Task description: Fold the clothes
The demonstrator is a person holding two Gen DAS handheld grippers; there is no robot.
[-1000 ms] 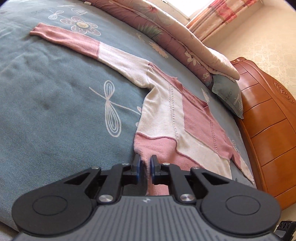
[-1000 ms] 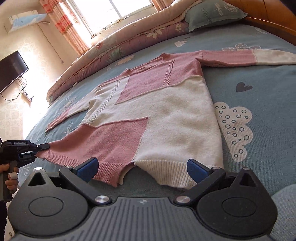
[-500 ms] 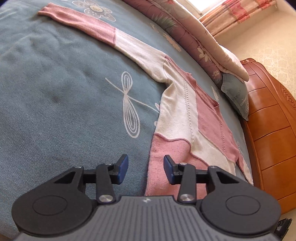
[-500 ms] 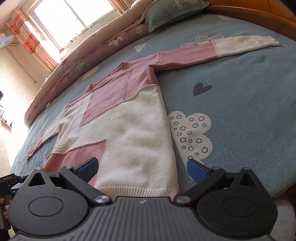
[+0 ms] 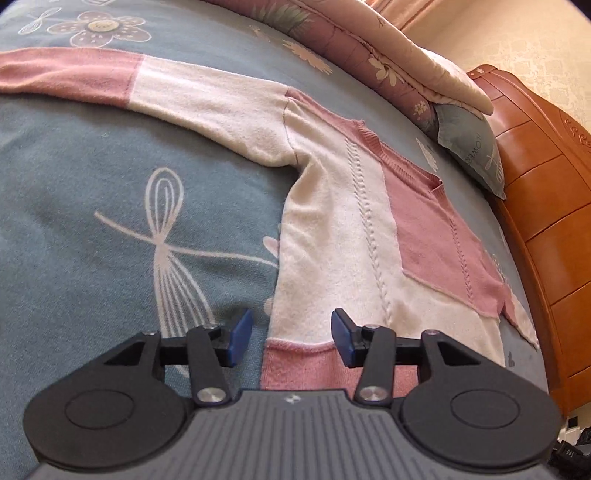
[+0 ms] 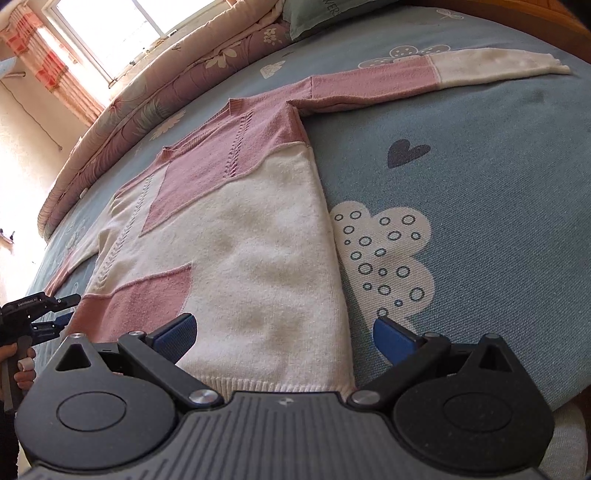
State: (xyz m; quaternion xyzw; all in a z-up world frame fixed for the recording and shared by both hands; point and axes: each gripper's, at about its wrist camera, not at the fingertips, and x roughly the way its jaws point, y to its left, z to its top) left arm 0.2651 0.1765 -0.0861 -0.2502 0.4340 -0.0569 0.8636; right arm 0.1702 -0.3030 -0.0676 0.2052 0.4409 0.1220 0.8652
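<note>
A pink and cream knitted sweater (image 5: 332, 229) lies flat on the blue bedspread, both sleeves stretched out. My left gripper (image 5: 291, 338) hovers over the sweater's left side edge, above the pink lower panel; its jaws are opening and the pads press on nothing. In the right wrist view the same sweater (image 6: 236, 236) spreads ahead, and my right gripper (image 6: 284, 336) stands wide open over its cream lower right corner near the ribbed hem. The left gripper (image 6: 55, 314) also shows at the far left of that view, held by a hand.
The bedspread (image 5: 92, 221) carries dragonfly and flower prints. A rolled quilt (image 5: 369, 48) and a grey pillow (image 5: 469, 147) lie along the far side. A wooden headboard (image 5: 546, 221) rises at the right. A window (image 6: 110, 29) with curtains is behind.
The left gripper let go of the pink hem corner, opened, and moved forward along the sweater's left side. The right gripper stayed open and shifted toward the sweater's right edge.
</note>
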